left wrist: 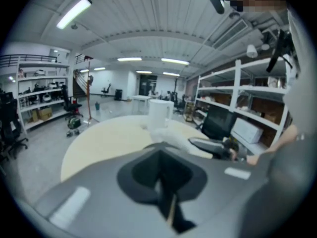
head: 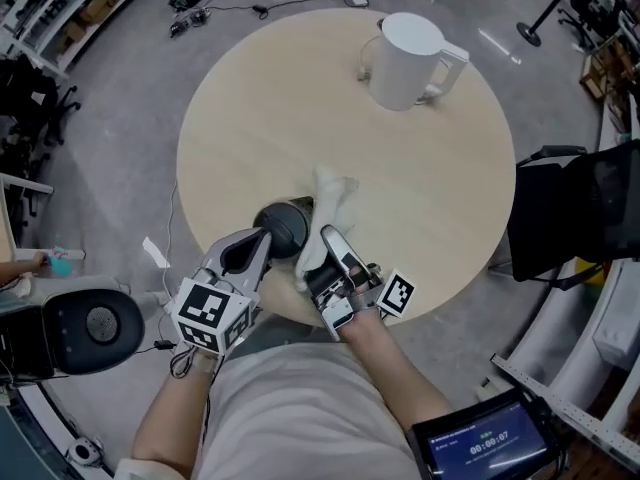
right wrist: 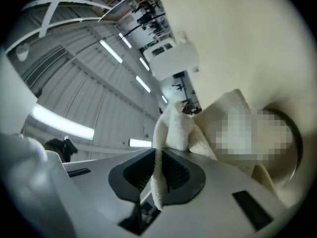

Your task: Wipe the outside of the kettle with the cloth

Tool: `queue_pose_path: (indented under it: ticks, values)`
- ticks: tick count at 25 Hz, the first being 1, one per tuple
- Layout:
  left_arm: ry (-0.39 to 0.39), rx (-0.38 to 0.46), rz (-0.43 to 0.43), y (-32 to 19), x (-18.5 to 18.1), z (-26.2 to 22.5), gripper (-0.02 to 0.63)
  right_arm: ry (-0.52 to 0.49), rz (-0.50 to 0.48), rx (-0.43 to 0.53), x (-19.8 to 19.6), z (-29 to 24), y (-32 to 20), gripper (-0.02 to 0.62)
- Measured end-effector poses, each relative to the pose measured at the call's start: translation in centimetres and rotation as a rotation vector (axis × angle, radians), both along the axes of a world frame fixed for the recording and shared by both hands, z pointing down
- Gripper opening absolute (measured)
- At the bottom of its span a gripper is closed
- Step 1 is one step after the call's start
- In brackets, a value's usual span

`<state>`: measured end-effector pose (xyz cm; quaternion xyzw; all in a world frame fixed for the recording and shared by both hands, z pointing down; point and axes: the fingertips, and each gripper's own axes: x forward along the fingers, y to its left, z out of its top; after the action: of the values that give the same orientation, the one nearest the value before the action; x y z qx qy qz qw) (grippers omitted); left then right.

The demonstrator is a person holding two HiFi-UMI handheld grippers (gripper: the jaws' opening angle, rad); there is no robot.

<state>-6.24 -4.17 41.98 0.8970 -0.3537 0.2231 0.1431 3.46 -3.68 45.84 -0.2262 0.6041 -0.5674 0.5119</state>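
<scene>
You are pinching the cloth (head: 330,193) by one thin fold in the closed right hand-held gripper (head: 326,240) (left hand-held gripper (left wrist: 162,192) closed, empty), so it is risking slipping free before reaching the kettle (head: 405,58) standing far across the counter (head: 250,118).

A person is wearing a pale grey short-sleeved shirt (head: 290,408); the grey-and-black left gripper (head: 268,236) and right gripper (head: 328,236) are each carrying a black-and-white marker cube (head: 210,313).

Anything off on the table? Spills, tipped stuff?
Nothing spilled or tipped: the white kettle stands upright at the far side. Only oddity: the cloth, pinched in the right gripper, is bunched beside a dark round object at the near edge, away from the kettle.
</scene>
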Motion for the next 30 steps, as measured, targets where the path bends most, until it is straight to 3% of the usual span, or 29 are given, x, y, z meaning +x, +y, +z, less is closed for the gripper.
queue_pose_path:
  ticks: [1,2,5,6,8,10,11,13,14,16,18,20,22,23,24,27,28,30]
  values:
    - [0.000,0.001,-0.001,0.1,-0.1,-0.1,-0.003,0.046,0.011,0.038,-0.4,-0.4,0.0,0.048]
    - [0.008,-0.003,0.002,0.1,0.0,-0.1,-0.003,0.098,0.033,-0.008,-0.2,1.5,-0.2,0.048]
    - [0.105,-0.083,-0.025,0.5,0.4,-0.3,-0.002,0.136,0.057,-0.410,1.3,12.4,-1.0,0.048]
    - [0.162,-0.141,-0.054,0.8,0.3,-0.3,-0.002,0.138,0.042,-0.454,1.2,13.6,-1.3,0.048]
    - [0.287,-0.262,-0.081,2.0,0.6,-0.4,-0.003,0.164,0.000,-0.386,1.1,12.0,-2.2,0.048]
    - [0.350,-0.259,-0.075,2.6,0.8,-1.7,-0.003,0.135,-0.074,-0.254,1.0,8.3,-2.8,0.048]
    - [0.338,-0.197,-0.070,2.3,0.6,-2.7,-0.003,0.093,-0.117,-0.180,0.8,5.9,-3.0,0.048]
    - [0.241,-0.039,-0.048,1.1,0.1,-4.3,-0.003,0.048,-0.188,-0.022,0.2,0.7,-3.4,0.048]
    - [0.164,0.021,-0.026,0.3,-0.1,-4.3,-0.003,0.067,-0.227,0.052,-0.6,-1.6,-3.6,0.048]
    - [-0.002,0.038,0.033,-0.9,0.2,-2.7,-0.003,0.168,-0.333,0.157,-3.3,-4.4,-4.0,0.048]
    - [-0.101,0.010,0.078,-1.1,0.8,-0.7,-0.003,0.303,-0.434,0.149,-5.7,-3.4,-4.5,0.048]
    - [-0.159,0.060,0.086,-1.0,0.9,-0.1,-0.002,0.470,-0.474,0.018,-5.9,1.6,-5.6,0.048]
    - [-0.177,0.103,0.085,-1.0,0.9,-0.1,-0.002,0.610,-0.496,-0.135,-5.3,7.5,-6.4,0.048]
    - [-0.175,0.107,0.089,-1.1,1.0,-0.1,-0.002,0.614,-0.510,-0.153,-5.3,8.3,-6.6,0.048]
    - [-0.168,0.103,0.095,-1.1,1.1,-0.1,-0.002,0.587,-0.523,-0.105,-5.6,6.6,-6.6,0.048]
    - [-0.140,0.087,0.118,-1.1,1.2,-0.1,-0.003,0.584,-0.556,0.196,-7.6,-2.4,-6.0,0.048]
    - [-0.140,0.089,0.122,-1.1,1.2,-0.2,-0.003,0.634,-0.571,0.228,-8.1,-2.7,-6.1,0.048]
    - [-0.157,0.107,0.125,-1.0,1.1,-0.2,-0.003,0.750,-0.606,0.111,-7.8,2.7,-7.4,0.048]
